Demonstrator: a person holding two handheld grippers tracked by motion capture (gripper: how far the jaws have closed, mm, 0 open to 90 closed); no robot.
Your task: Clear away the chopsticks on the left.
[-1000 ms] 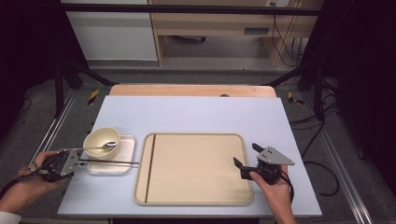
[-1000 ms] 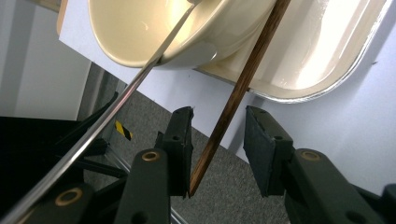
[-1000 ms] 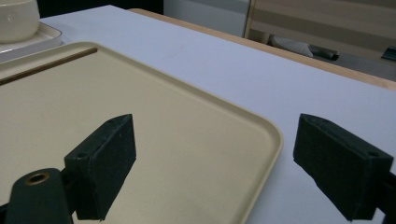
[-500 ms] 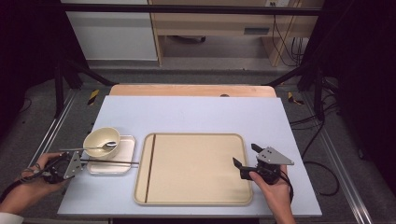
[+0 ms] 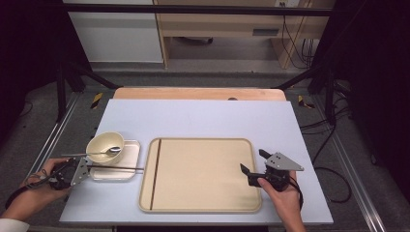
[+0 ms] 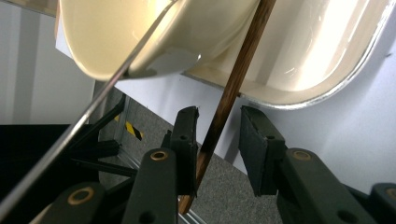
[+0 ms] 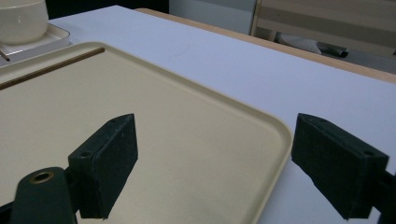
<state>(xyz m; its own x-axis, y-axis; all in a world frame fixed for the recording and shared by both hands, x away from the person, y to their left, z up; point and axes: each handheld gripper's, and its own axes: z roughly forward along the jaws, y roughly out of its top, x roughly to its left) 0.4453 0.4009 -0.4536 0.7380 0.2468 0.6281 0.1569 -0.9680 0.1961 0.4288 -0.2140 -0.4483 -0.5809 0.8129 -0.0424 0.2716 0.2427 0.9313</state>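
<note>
Two grippers work at a pale blue table. At about 8 o'clock on it the left gripper lies level, held in the person's left hand, and points toward 3 o'clock. Its jaws have just been closing, and a dark wooden chopstick runs between them. In the left gripper view the chopstick lies against the left-hand pad while a gap remains to the right-hand pad, so the jaws are not yet clamped on it; they stand part open around it. From the gripper the chopstick stretches toward 3 o'clock, across a small white rectangular dish, and its tip ends just short of the tray's rim.

On the 10 o'clock end of that dish stands a cream bowl. A metal spoon rests in it, with its handle sticking out toward 9 o'clock, above the gripper.

A large beige tray takes up the near middle of the table, just beside the dish. A second chopstick lies along its 9 o'clock edge, pointing from 12 to 6 o'clock.

At 4 o'clock on the table the right gripper is held in the right hand and points toward 9 o'clock over the tray's right rim. Its jaws are spread wide, with nothing between them, as the right gripper view shows.
</note>
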